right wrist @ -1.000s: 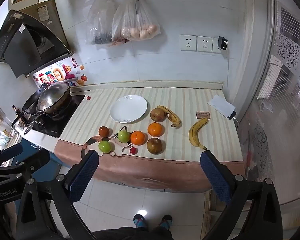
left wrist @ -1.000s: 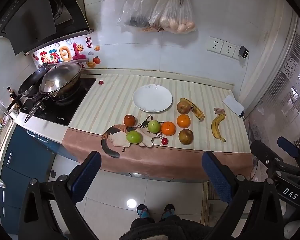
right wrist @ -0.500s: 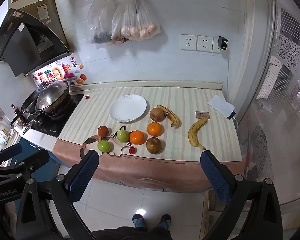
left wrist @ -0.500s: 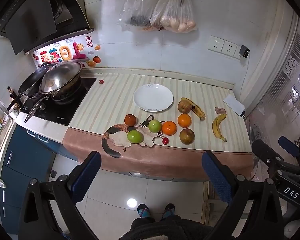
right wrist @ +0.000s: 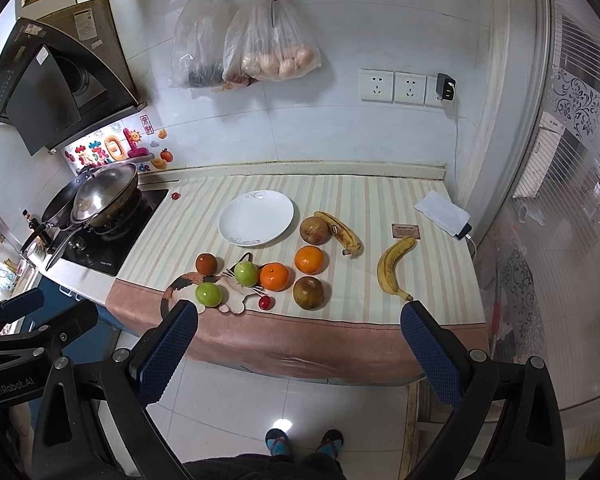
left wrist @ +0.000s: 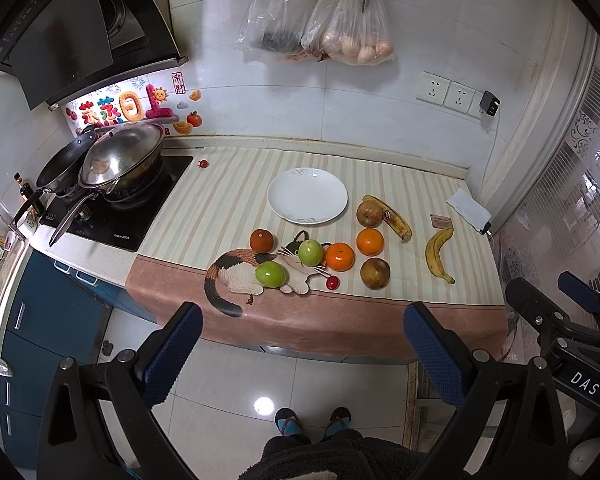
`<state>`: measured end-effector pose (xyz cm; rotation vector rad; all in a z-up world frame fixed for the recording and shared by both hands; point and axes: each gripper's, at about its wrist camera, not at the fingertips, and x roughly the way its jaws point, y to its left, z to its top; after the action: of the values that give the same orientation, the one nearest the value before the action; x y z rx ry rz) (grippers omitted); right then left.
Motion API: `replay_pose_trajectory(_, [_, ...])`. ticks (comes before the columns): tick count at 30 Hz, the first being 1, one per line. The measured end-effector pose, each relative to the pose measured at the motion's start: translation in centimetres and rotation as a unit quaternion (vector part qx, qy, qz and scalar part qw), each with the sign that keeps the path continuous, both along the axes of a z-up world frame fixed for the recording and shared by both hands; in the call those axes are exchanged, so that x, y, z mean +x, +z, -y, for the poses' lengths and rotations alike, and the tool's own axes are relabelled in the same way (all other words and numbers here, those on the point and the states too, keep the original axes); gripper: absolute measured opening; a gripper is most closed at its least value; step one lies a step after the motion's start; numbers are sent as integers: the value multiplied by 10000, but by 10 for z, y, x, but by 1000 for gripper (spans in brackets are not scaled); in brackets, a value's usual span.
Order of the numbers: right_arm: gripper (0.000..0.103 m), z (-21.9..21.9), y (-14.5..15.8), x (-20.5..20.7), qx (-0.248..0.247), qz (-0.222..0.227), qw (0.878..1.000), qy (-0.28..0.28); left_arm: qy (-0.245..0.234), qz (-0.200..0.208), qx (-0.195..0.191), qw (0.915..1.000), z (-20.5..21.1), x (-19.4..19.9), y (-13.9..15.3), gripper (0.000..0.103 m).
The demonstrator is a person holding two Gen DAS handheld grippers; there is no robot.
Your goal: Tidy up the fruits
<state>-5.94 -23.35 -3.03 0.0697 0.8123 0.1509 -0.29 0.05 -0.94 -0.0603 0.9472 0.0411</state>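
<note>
Two grippers, the left gripper and the right gripper, are being held well back from the counter, above the floor, each with its jaws wide apart and nothing between them. Nothing is being touched yet, so the task is judged to be at its very start.

Trouble is most likely to be caused by the round fruits: an orange or a green apple is being left close to the cloth's front edge, and a glancing close could be sending it rolling off onto the floor. The small cherry could be slipping out of the pads. The bananas are being shown spotted and soft-looking, so bruising is being risked by a hard squeeze.

All fruits are lying loose on the striped cloth, in front of and right of the white plate, which is sitting bare.
</note>
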Motion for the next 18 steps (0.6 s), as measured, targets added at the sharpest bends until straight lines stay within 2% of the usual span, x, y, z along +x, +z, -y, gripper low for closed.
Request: replay_pose_trajectory(18, [103, -1, -1, 1, -9, -7, 10000, -2, -5, -13, -8, 10000, -2, -1, -1, 103])
